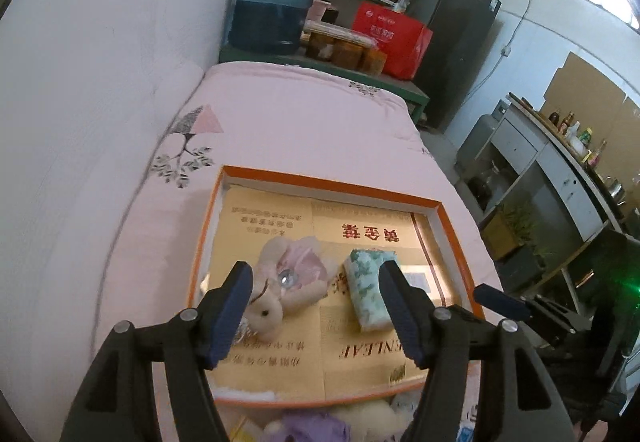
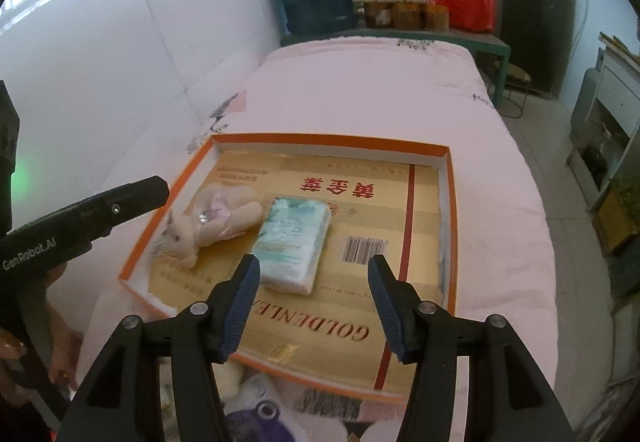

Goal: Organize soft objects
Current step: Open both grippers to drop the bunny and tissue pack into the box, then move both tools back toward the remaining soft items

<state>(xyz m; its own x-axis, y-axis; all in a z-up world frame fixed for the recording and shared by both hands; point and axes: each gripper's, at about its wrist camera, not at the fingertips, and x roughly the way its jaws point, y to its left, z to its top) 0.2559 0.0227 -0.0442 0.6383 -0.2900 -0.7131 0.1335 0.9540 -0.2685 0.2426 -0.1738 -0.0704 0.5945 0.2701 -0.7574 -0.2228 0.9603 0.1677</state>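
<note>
Both tongs are wide and hold nothing: left tongs (image 1: pixel 316 308), right tongs (image 2: pixel 314 306). In the orange box (image 2: pixel 450 202) on the bed (image 2: pixel 360 90), the toy bunny (image 2: pixel 208 230) lies just left of the tissue pack (image 2: pixel 294 242).

Each camera sits just behind its own claw and looks steeply down and forward along the fingers at the box (image 1: pixel 448 226) (image 2: pixel 450 178), close below. Both views share the box floor, the bunny (image 1: pixel 280 282) (image 2: pixel 208 222), the tissue pack (image 1: pixel 366 288) (image 2: pixel 294 242) and the bed beyond.
</note>
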